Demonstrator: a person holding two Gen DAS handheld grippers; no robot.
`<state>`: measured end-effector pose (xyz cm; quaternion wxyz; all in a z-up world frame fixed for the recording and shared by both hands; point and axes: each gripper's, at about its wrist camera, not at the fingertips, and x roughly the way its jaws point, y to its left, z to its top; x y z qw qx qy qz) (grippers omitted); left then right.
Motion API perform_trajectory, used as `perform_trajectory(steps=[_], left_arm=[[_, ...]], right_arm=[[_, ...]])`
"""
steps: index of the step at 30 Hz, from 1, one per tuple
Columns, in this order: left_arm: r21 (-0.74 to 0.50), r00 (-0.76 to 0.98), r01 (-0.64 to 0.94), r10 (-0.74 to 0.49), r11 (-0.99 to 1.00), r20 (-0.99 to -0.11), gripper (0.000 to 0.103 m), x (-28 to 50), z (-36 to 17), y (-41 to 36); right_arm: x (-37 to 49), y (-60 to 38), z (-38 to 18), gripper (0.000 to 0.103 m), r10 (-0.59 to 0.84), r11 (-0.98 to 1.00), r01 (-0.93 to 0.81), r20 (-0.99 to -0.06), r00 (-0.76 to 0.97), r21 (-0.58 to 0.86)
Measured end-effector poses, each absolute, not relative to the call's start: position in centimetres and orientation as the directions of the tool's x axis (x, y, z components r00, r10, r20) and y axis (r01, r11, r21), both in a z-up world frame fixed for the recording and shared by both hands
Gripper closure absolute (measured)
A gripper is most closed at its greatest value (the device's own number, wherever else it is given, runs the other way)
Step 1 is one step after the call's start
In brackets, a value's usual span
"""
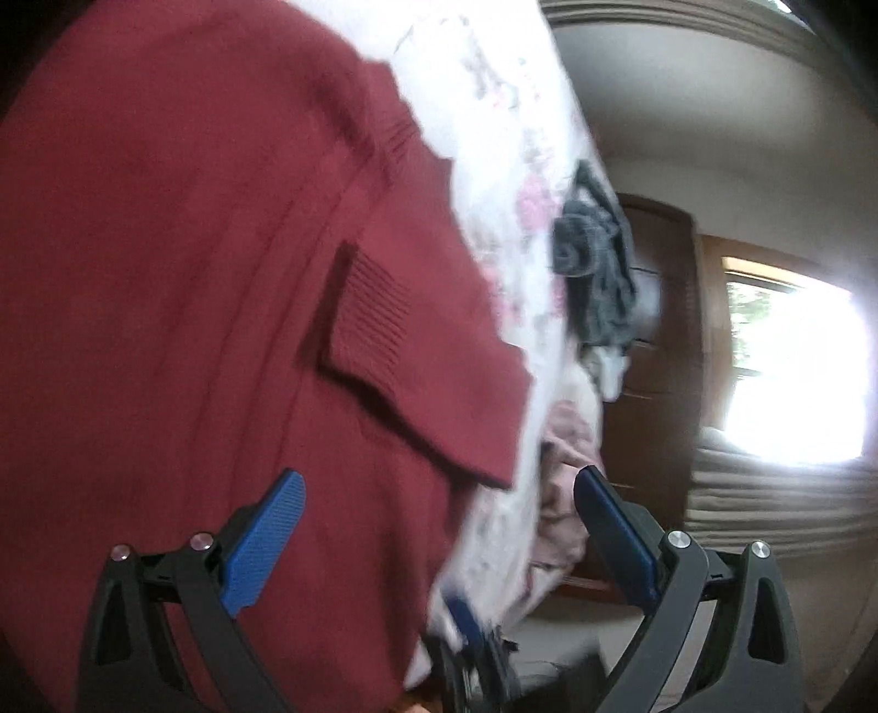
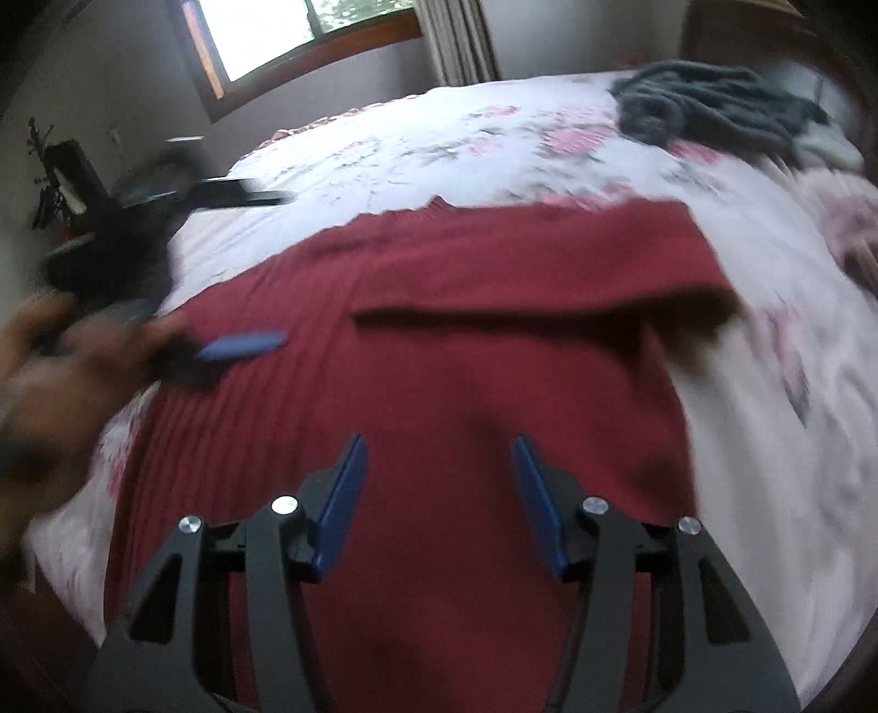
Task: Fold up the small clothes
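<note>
Right hand-held gripper [image 2: 439, 493]: jaws spread wide, nothing between them, poised over the near part of the dark red knit sweater [image 2: 439, 340]. Left hand-held gripper [image 1: 439, 526]: jaws also apart and empty, tilted hard, with the same sweater filling the left of its view. From the right wrist it shows at the sweater's left edge, blurred, the person's hand [image 2: 60, 351] wrapped round its handle.

Sweater lies spread on the bed, on a white floral bedspread [image 2: 417, 148]. One sleeve is laid across the chest, its ribbed cuff [image 1: 367, 312] plain in the left view. Judgement: soft, limp ribbed knit, some weight, will sag and stretch if lifted by a single point. Not slippery or fragile. Best hold looks to be the hem corners or side seams, one gripper each, pinching through both layers so the folded sleeve stays put.

Around: dark grey garment [image 2: 719, 98] bunched at the far corner of the bed, a pale pink garment [image 2: 845, 219] at the right edge, both well apart from the sweater. Window [image 2: 307, 33] and curtain beyond. Nothing lies across the sweater; frames are motion-blurred, so fine edges are uncertain.
</note>
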<state>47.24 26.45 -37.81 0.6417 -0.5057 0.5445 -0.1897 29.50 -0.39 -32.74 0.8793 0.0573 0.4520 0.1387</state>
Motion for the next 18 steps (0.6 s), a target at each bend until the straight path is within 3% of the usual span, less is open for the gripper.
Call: perform_trajectory(steps=[9,10,11,12,13,18], left_arm=[[-0.783,0.311,-0.393,-0.732,0.482,-0.607,0.008,53.2,-41.5,23.8],[-0.778,0.314,-0.392,-0.724,0.49,-0.614,0.033,53.6,-41.2,23.7],[-0.764,0.299,-0.387,-0.713,0.517,-0.634,0.084,53.9,-40.9,23.6],[-0.738,0.268,-0.395,-0.7,0.547,-0.662,0.097,54.4,-40.9,23.4],[-0.727,0.253,-0.402,-0.695,0.557,-0.673,0.093,54.6,-40.8,23.3],[-0.721,0.256,-0.325,-0.677,0.611,-0.69,0.095,55.7,-37.6,23.3]], right_arm=[[25.3,-3.0,-34.9,0.051,0.332,0.942,-0.144,-0.776,0.536,0.303],[25.1,-3.4,-35.8,0.051,0.339,0.938,-0.123,-0.781,0.525,0.324],[24.7,-3.7,-36.1,0.054,0.346,0.935,-0.115,-0.782,0.519,0.337],[24.7,-3.9,-36.6,0.056,0.358,0.929,-0.108,-0.781,0.512,0.355],[24.6,-4.1,-37.1,0.057,0.365,0.925,-0.101,-0.78,0.508,0.367],[24.2,-4.5,-38.6,0.057,0.349,0.929,-0.081,-0.787,0.508,0.36]])
